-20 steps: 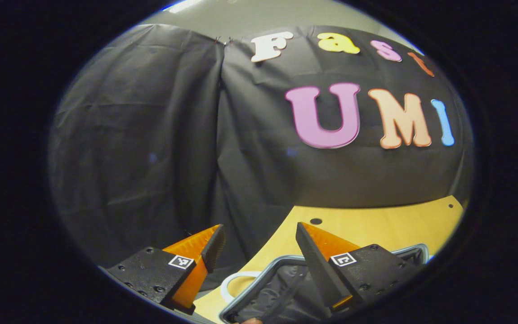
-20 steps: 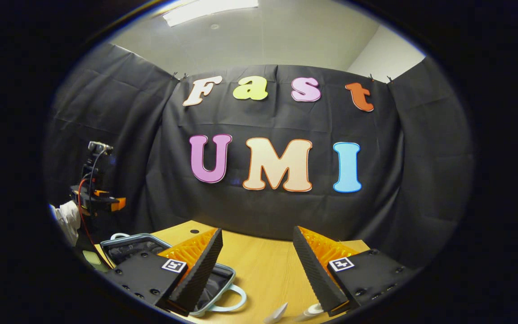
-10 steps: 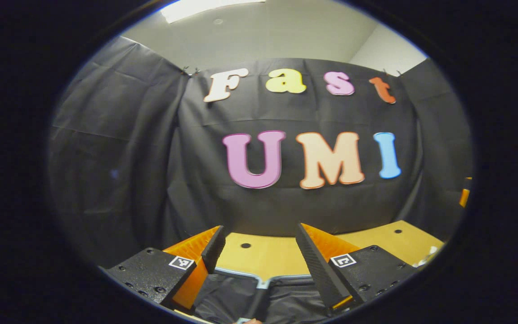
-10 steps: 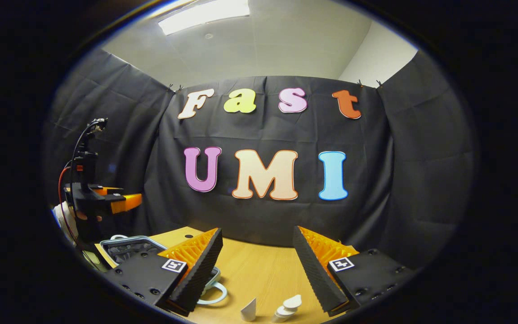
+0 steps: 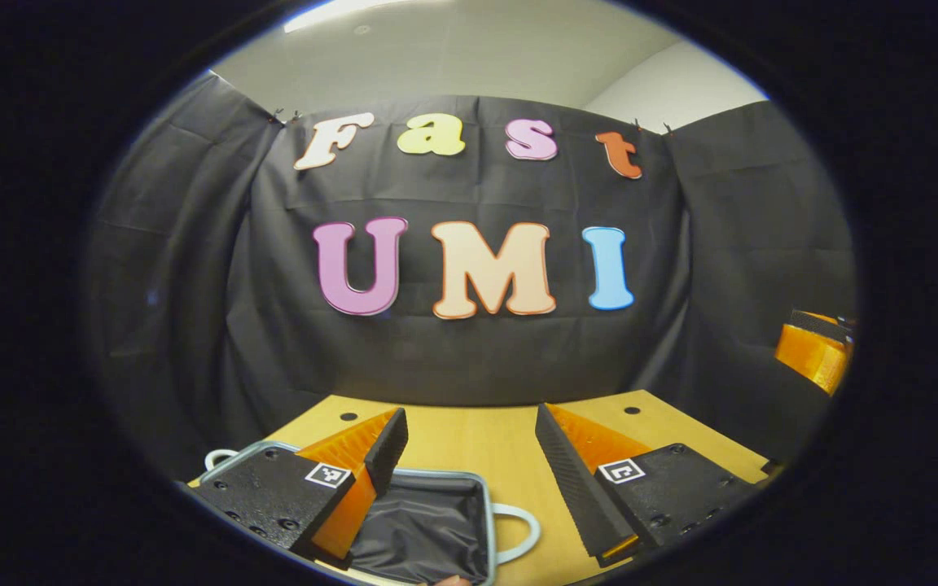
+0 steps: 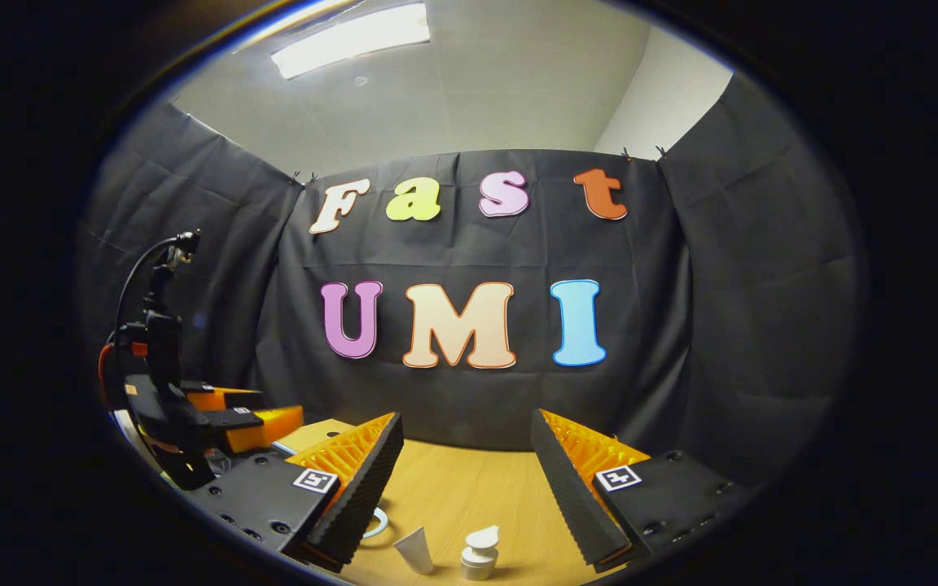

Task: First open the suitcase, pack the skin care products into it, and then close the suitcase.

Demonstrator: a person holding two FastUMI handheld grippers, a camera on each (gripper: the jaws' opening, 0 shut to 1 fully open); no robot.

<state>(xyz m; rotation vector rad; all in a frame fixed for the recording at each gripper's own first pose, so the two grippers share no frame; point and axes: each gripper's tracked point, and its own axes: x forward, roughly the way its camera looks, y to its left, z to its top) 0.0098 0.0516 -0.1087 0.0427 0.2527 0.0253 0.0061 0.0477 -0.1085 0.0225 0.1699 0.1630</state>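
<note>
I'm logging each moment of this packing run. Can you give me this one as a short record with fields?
suitcase: open, dark lining showing, on the table
suitcase handle: pale loop at its side
table: wooden
tube: white, standing on the table
bottle: white pump bottle beside the tube, apart from it
left gripper: open, holding nothing, above the suitcase
right gripper: open, holding nothing, above the tube and bottle
products packed: none visible in the suitcase
</note>
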